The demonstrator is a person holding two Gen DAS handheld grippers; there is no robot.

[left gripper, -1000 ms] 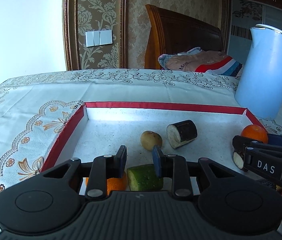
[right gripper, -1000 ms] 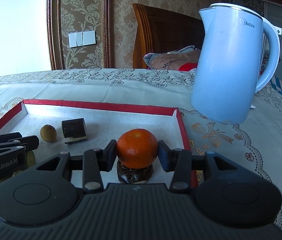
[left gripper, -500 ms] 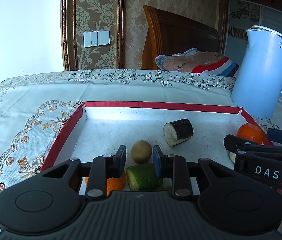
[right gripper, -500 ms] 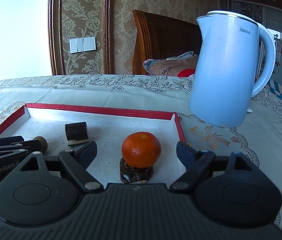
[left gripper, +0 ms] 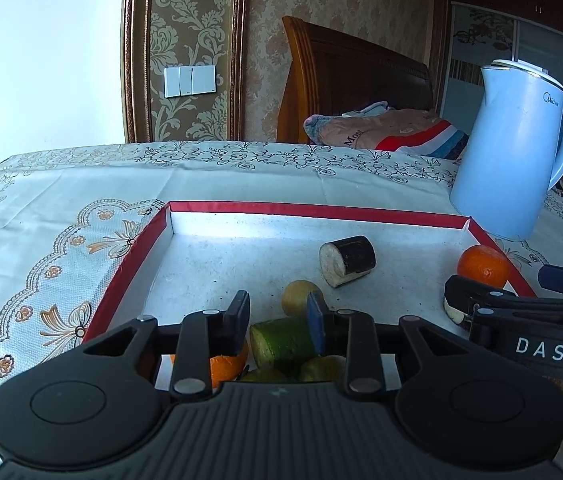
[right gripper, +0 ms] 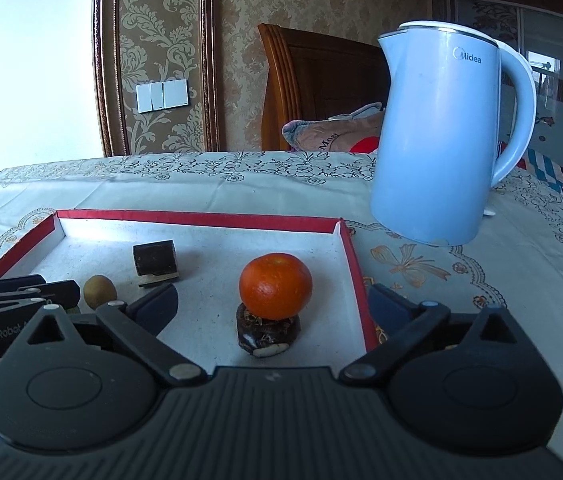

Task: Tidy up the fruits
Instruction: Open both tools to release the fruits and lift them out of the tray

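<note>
**Grippers part over a tray of fruit**

Left wrist view: the left gripper point(left gripper: 277, 322), at lower centre, has its jaws narrow and opening, with nothing pressed between the pads. Beyond the tips a green cucumber piece point(left gripper: 281, 340) lies in the red-rimmed tray point(left gripper: 129, 276), an orange half point(left gripper: 227, 362) to its left and a kiwi point(left gripper: 295, 296) just behind it. A dark-skinned cut piece point(left gripper: 347, 260) sits at mid-frame. The right gripper point(left gripper: 521, 300) enters from the right edge, near a whole orange point(left gripper: 483, 266). A blue kettle point(left gripper: 509, 160) stands on the tabletop point(left gripper: 61, 200) at upper right.

Right wrist view: the right gripper point(right gripper: 273, 308) has its jaws wide and opening, clear of the whole orange point(right gripper: 275, 286) at centre, which rests on a dark round piece point(right gripper: 267, 334) inside the tray point(right gripper: 355, 280). The kiwi point(right gripper: 99, 290) and the dark-skinned cut piece point(right gripper: 155, 264) lie to the left, and the left gripper point(right gripper: 21, 292) shows at the left edge. The blue kettle point(right gripper: 437, 140) fills the upper right.
</note>
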